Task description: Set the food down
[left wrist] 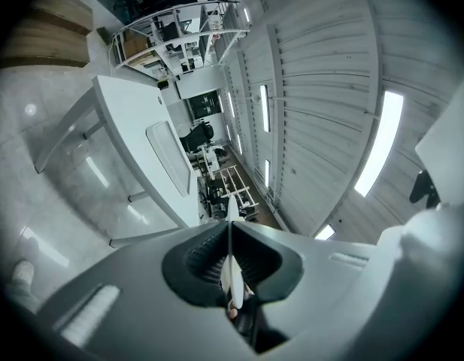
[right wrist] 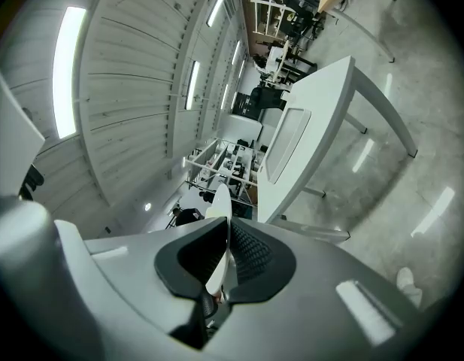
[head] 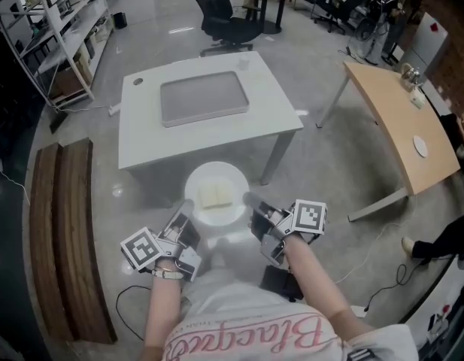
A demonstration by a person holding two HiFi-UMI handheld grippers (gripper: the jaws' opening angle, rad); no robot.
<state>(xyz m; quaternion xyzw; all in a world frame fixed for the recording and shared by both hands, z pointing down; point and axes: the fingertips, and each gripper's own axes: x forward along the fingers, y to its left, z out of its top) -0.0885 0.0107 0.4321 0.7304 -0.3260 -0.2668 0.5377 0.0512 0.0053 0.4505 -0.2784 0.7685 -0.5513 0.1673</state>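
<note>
Plate (head: 195,183) is carried between both grippers. Left gripper (head: 188,210) pinches the rim on its side, right gripper (head: 254,201) pinches the opposite rim, and each pair of jaws is pressed onto the thin edge. Food (head: 216,195), a pale square slab, lies loose mid-plate between the grippers.

Judgement: the plate is rigid with a smooth rim, so it could slip in an edge pinch and break if dropped. The food is unsecured and slides on tilt, so keep both rim grips and keep it level.

Desk (head: 141,126) is ahead of the grippers, well apart. The grey tray (head: 204,98) on it looks bare.
</note>
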